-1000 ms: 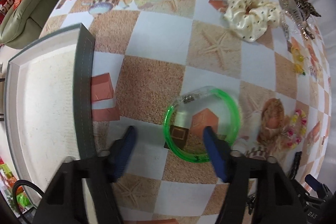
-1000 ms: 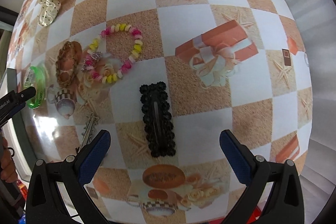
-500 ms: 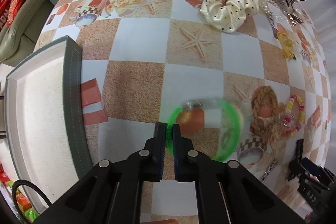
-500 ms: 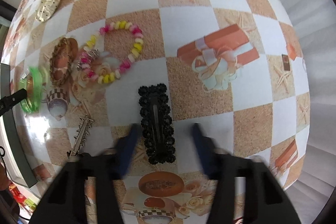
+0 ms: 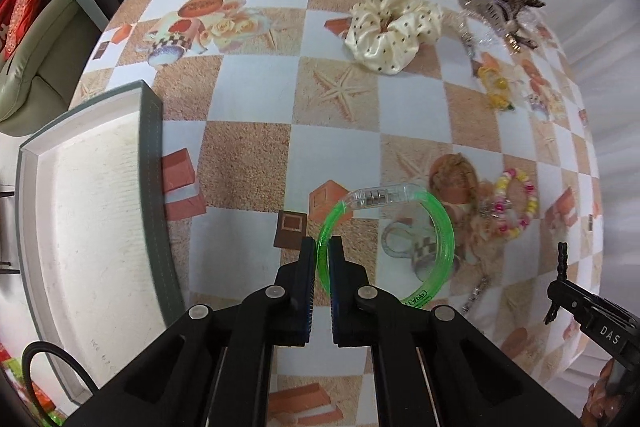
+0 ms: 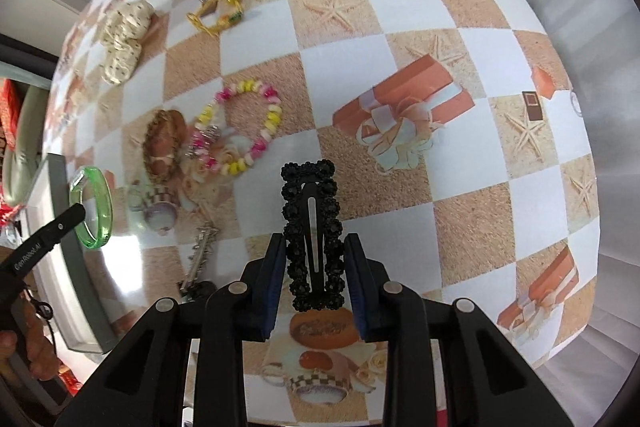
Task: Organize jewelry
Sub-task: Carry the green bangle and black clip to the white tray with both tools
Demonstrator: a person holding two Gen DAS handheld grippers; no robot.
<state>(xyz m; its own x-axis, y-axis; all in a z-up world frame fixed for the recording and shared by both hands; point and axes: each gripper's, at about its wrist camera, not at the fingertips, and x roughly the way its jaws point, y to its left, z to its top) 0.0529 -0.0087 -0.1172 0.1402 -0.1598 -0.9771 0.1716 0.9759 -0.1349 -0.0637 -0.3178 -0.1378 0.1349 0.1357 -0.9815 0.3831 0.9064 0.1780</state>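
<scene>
- We had the left gripper [image 5: 319, 259] pinched tight on the near-left rim of the green bangle [image 5: 442, 227], which hung from the pads tilted above the checked tablecloth [image 5: 256, 95]
- The bangle's clear clasp section [image 5: 380, 195] sat at the ring's far side, away from the pads
- Taking that bangle as our landmark, the grey tray [image 5: 152, 187] with the pale lining lay well to its left, at the table's edge
- Just right of the bangle lay the braided brown bracelet [image 5: 454, 173], and beside that, further right, the pink-and-yellow bead bracelet [image 5: 516, 201]
- Far beyond the bangle, toward the back of the table, sat the cream dotted scrunchie [image 5: 390, 27], with a heap of clips and chains [image 5: 500, 3] to its right
- A small yellow chain piece [image 5: 496, 89] lay between that heap and the bead bracelet
- We had the right gripper [image 6: 316, 267] clamped on the black beaded hair clip [image 6: 314, 227], both blue pads pressing its long sides
- The clip stood well to the right of the bangle, pointing away from us along the fingers [image 6: 276, 267]
- A silver spiky clip [image 6: 200, 255] lay on the cloth between the bangle and the black clip
- In the right wrist view the bangle [image 6: 98, 211] hung just beside the tray's wall [image 6: 60, 227], with part of a hand [image 6: 24, 339] below it at the frame's edge
</scene>
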